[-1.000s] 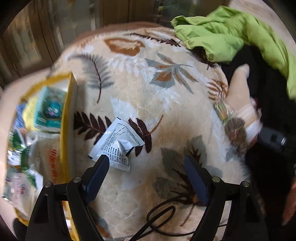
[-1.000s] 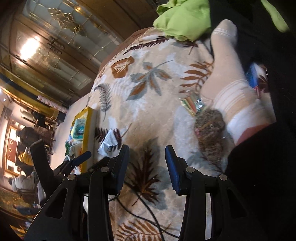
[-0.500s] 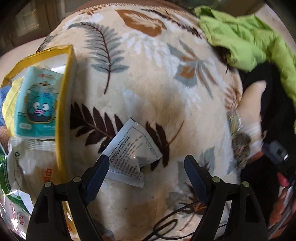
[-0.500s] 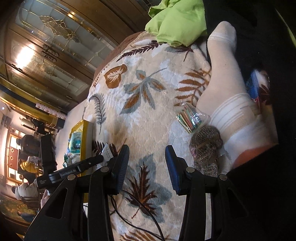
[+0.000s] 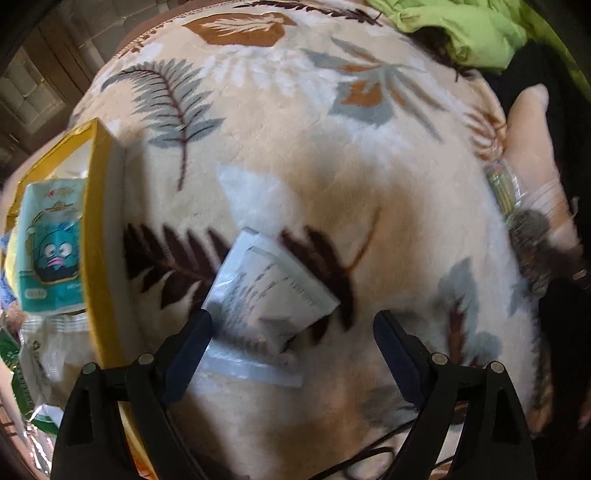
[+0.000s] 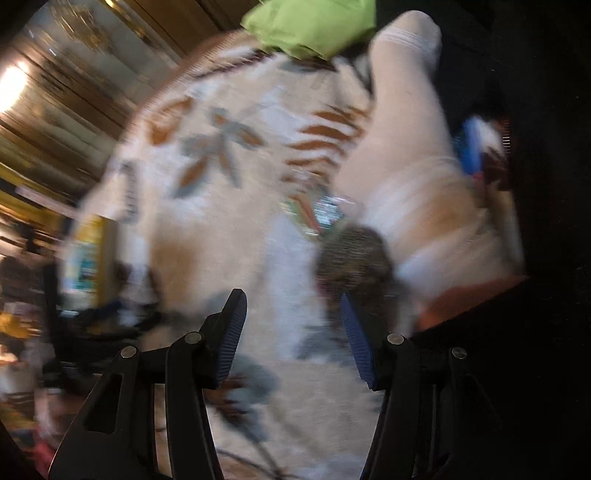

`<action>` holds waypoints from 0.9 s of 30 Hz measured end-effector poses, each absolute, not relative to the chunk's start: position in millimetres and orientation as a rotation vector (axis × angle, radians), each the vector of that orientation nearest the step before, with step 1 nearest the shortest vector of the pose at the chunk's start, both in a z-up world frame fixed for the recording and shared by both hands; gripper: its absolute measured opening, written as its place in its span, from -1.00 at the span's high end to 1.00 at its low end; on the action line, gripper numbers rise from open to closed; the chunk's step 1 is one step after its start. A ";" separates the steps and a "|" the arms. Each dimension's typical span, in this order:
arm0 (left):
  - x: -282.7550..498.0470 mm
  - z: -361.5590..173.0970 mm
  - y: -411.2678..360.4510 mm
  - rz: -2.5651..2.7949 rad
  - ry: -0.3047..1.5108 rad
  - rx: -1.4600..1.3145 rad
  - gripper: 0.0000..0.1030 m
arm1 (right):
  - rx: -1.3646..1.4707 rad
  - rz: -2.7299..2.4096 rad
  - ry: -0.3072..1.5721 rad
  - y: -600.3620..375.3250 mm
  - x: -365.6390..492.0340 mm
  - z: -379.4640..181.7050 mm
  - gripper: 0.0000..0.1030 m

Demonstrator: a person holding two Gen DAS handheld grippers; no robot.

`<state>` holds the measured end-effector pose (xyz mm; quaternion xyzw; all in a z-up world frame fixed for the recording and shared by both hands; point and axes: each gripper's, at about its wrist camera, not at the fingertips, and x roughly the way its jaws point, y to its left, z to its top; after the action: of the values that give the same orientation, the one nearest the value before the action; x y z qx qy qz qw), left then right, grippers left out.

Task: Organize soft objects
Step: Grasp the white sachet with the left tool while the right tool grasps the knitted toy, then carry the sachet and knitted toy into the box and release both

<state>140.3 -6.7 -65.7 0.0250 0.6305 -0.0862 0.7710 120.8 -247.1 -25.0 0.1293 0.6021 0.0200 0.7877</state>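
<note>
On the leaf-print blanket (image 5: 295,177), just right of the yellow box (image 5: 98,236), lies a white sachet (image 5: 266,295): light, crinkly, probably slippery. Left gripper (image 5: 291,332), jaws just widened, straddles its near edge; pinch the flat sealed edge.

Leaf-print blanket (image 5: 295,155): cream plush, landmark for all entries. White printed sachet (image 5: 266,295): crumpled, lying on blanket centre. Left tongs (image 5: 291,328): jaws wide and just been opening, poised over the sachet, left finger (image 5: 188,343) at its edge, pads not pressing. Yellow-rimmed box (image 5: 94,236): at blanket's left edge, holding a teal tissue pack (image 5: 51,243). Green garment (image 5: 461,29): blanket's upper right. Socked foot (image 5: 532,166): right edge.
</note>
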 end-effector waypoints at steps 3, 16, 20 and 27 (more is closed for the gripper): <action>145.0 -65.7 -16.8 -0.211 1.376 0.061 -0.73 | 0.185 -0.046 1.303 -243.5 120.6 -34.2 -0.03; 146.5 -73.6 -7.8 -0.172 1.370 0.006 -0.41 | 0.307 0.062 1.270 -248.9 134.6 -43.3 0.18; 136.2 -61.4 6.4 -0.209 1.363 -0.057 0.18 | 0.433 0.097 1.168 -269.8 116.6 -9.5 0.18; 137.4 -45.1 26.4 -0.256 1.345 -0.172 0.27 | 0.483 0.090 1.081 -290.7 100.6 32.3 0.18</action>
<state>137.4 26.4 -45.1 -0.0795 0.6205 -0.1182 0.7712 100.6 -290.7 32.3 0.2276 0.5093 0.0422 0.8289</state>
